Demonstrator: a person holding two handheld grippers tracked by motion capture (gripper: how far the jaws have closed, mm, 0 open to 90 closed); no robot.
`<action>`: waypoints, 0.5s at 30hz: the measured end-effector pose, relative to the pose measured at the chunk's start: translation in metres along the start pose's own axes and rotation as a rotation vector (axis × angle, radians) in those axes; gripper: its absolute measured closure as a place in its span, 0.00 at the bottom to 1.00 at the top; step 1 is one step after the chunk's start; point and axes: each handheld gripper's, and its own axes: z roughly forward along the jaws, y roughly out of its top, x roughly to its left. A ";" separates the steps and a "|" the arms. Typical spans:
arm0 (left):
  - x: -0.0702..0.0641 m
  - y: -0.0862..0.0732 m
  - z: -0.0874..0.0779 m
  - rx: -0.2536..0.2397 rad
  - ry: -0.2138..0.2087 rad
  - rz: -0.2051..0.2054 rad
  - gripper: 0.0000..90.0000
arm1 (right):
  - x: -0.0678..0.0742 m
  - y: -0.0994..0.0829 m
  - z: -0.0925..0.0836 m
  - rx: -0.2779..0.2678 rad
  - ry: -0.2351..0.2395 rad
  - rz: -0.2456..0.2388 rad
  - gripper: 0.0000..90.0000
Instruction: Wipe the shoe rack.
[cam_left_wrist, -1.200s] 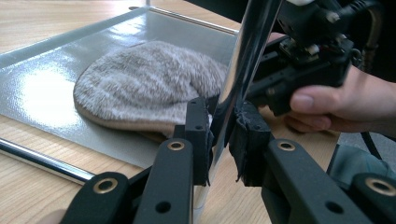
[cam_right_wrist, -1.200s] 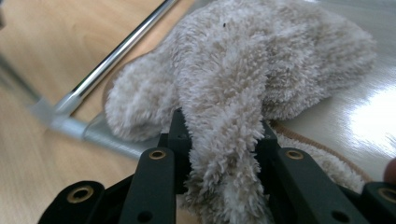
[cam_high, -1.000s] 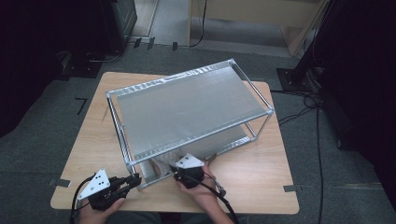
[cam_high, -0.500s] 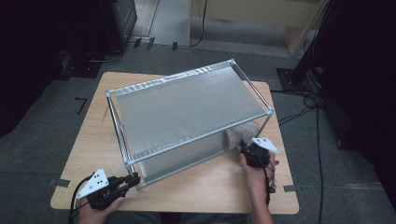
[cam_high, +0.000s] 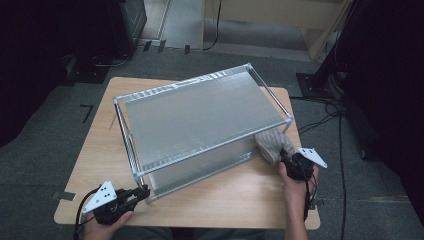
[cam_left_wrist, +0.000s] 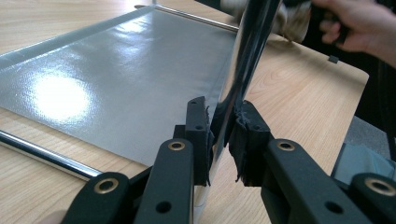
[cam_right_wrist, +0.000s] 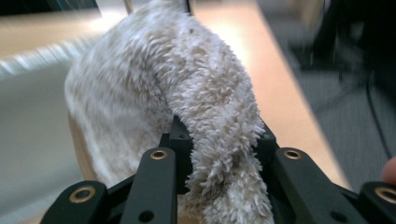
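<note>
A two-tier metal rack (cam_high: 200, 112) with grey shelf liners stands on the wooden table (cam_high: 225, 200). My left gripper (cam_high: 142, 192) is shut on the rack's near-left chrome post (cam_left_wrist: 233, 88), its pads (cam_left_wrist: 198, 135) pressed against the post on both sides. My right gripper (cam_high: 286, 159) is shut on a fluffy beige cloth (cam_high: 272, 142) at the rack's near-right corner, beside the lower shelf. In the right gripper view the cloth (cam_right_wrist: 177, 102) bulges out between the jaws. The lower shelf liner (cam_left_wrist: 126, 74) gleams in the left gripper view.
The table's near edge and right edge lie close to both hands. Dark grey carpet (cam_high: 360, 200) surrounds the table, with cables (cam_high: 325, 117) on the floor at the right. A strip of bare wood (cam_high: 230, 187) runs along the front of the rack.
My right gripper has swung with the cloth from the rack's near middle to its near-right corner. The left gripper has stayed on the post.
</note>
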 end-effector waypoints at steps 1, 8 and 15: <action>0.000 0.000 0.000 0.000 0.000 0.001 0.87 | -0.002 -0.003 0.003 0.019 -0.002 0.010 0.79; 0.001 0.000 0.000 -0.005 -0.005 -0.004 0.87 | 0.004 0.019 -0.028 -0.229 -0.001 0.017 0.79; 0.000 0.000 0.001 -0.002 -0.003 -0.006 0.87 | 0.002 0.013 -0.018 -0.154 0.037 0.021 0.78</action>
